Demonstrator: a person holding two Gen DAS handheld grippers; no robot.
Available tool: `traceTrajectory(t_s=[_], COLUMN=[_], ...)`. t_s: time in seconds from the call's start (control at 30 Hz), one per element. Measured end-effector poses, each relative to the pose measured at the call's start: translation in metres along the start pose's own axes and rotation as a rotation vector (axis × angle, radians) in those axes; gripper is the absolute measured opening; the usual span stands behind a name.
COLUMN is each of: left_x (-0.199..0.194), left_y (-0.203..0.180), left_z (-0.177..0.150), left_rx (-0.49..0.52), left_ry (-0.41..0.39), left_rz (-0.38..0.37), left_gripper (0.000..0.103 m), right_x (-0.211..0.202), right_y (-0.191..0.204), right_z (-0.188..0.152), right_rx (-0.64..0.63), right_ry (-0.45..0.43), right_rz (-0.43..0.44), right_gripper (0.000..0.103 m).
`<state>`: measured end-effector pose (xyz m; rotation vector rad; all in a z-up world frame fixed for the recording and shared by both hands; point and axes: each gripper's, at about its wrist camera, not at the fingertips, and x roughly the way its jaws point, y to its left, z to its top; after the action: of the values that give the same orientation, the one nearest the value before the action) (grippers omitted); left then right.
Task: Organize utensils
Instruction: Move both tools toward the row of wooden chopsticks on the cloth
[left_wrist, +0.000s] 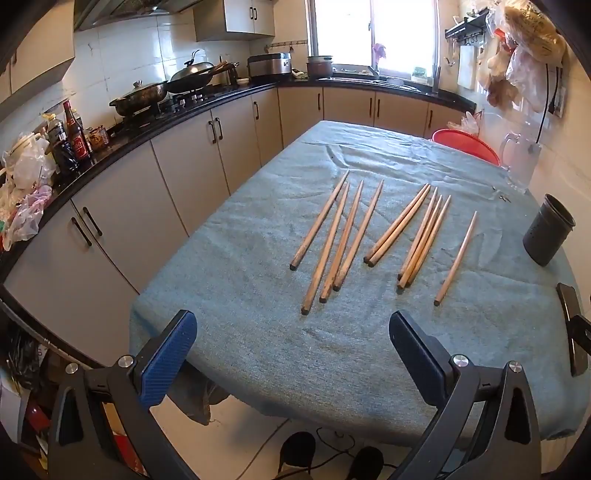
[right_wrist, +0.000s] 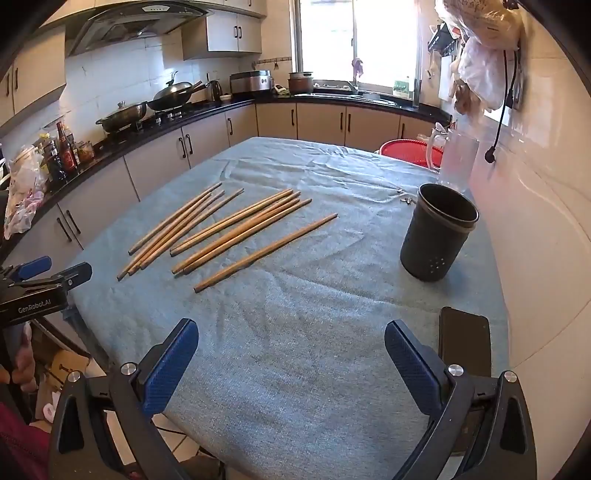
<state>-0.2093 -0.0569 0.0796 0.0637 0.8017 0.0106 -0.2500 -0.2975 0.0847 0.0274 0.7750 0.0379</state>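
Several wooden chopsticks lie loose and roughly parallel on the blue-green tablecloth; they also show in the right wrist view. A dark round utensil holder stands upright and looks empty at the table's right side; it also shows in the left wrist view. My left gripper is open and empty above the table's near edge, short of the chopsticks. My right gripper is open and empty over the near cloth. The left gripper also shows at the left edge of the right wrist view.
A black phone lies by the right fingertip near the wall. A clear jug and a red basin stand at the far right of the table. Kitchen counters with pans and bottles run along the left and back.
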Motion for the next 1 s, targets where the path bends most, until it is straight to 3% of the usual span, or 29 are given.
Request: traceTrajectory(t_s=[1.0], left_x=[0.001], left_y=[-0.023], left_z=[0.009], left_rx=[0.052], left_ry=[-0.015], left_rz=[0.016], left_gripper=[0.103], right_x=[0.004], right_y=[-0.021], right_z=[0.003], right_rx=[0.029], right_ry=[-0.013], right_rz=[0.023], right_gripper=[0.102])
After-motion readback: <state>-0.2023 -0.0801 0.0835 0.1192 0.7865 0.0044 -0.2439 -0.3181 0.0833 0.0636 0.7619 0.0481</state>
